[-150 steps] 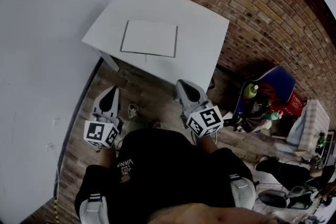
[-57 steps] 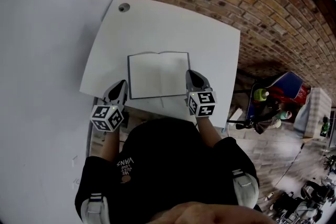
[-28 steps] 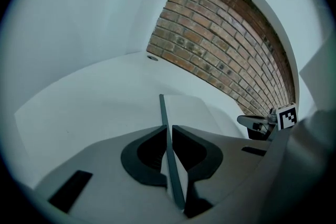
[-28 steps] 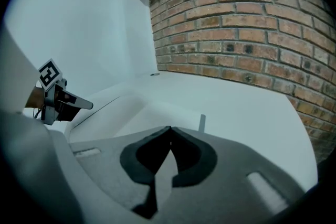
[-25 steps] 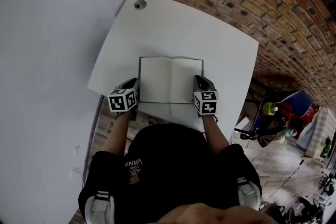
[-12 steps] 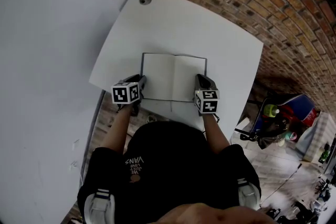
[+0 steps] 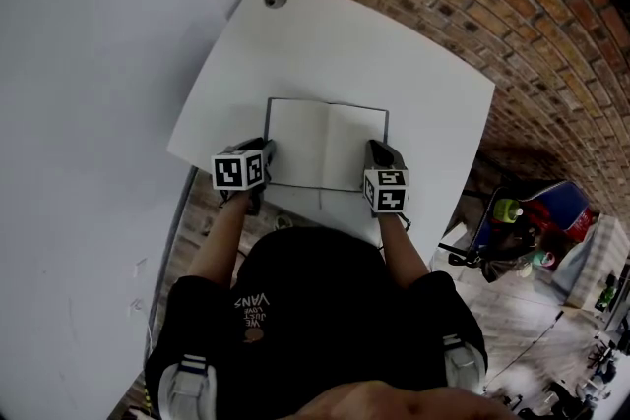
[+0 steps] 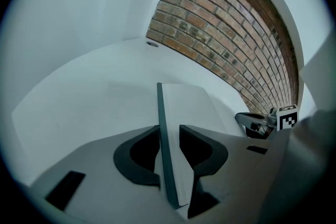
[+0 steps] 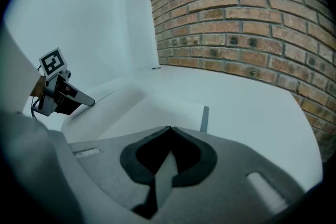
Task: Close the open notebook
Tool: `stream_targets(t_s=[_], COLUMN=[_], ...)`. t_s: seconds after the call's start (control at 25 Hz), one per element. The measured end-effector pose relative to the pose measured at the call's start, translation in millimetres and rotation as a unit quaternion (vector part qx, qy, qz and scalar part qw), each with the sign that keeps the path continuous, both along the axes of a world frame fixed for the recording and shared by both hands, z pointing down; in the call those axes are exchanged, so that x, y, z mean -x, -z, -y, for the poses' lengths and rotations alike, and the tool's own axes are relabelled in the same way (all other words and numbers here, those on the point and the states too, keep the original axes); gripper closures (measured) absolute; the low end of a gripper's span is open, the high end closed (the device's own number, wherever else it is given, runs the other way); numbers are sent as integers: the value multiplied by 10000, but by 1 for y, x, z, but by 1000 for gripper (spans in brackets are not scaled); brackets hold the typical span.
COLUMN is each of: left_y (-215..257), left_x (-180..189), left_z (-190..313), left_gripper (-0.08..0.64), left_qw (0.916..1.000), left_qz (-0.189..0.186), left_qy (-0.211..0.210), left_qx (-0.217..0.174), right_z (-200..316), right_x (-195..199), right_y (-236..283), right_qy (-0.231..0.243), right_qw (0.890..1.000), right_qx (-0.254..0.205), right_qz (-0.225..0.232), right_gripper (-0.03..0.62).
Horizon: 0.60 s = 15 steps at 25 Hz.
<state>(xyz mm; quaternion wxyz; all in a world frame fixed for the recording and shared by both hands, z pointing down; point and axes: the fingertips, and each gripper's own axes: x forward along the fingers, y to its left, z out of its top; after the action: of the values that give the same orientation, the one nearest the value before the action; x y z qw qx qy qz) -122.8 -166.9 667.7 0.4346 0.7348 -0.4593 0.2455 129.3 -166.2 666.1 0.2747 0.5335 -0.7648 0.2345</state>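
fingers (image 8: 138,157) of the left gripper (image 8: 169,132) have just been opening and stand wide astride the left cover edge of the open notebook (image 7: 325,145), which lies near the front of the white tabletop (image 7: 374,54), while the right gripper (image 9: 171,128) has its fingers meeting at the tips by the notebook's right edge.

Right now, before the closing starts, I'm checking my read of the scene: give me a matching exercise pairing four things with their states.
1 left gripper
2 right gripper
3 notebook
4 round hole

a jaws together
b lying open on the table
c in the table's far corner
d jaws apart astride the notebook's left edge

Pairs: 1-d, 2-a, 3-b, 4-c. The left gripper's jaws have just been opening.
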Motion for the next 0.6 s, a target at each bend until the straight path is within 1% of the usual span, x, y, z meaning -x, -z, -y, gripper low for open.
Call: stream_targets(t_s=[0.16, 0.32, 0.48, 0.6], left_y=[0, 1, 1, 2], left_x=[1, 3, 1, -2], left_z=[-1, -4, -3, -4], left_gripper=[433, 430, 414, 407], left_qw=[9999, 9994, 9995, 9999], left_qz=[135, 349, 282, 111], left_qy=[-54, -11, -36, -49], left_qx=[19, -83, -98, -47], right_z=[0, -2, -1, -2], right_x=[1, 2, 2, 2], right_y=[-1, 0, 0, 0], right_qy=[24, 25, 34, 32], right_qw=[10000, 10000, 10000, 9999], right_qx=[44, 36, 4, -23], right_qz=[6, -4, -34, -104], right_gripper=[594, 594, 594, 594])
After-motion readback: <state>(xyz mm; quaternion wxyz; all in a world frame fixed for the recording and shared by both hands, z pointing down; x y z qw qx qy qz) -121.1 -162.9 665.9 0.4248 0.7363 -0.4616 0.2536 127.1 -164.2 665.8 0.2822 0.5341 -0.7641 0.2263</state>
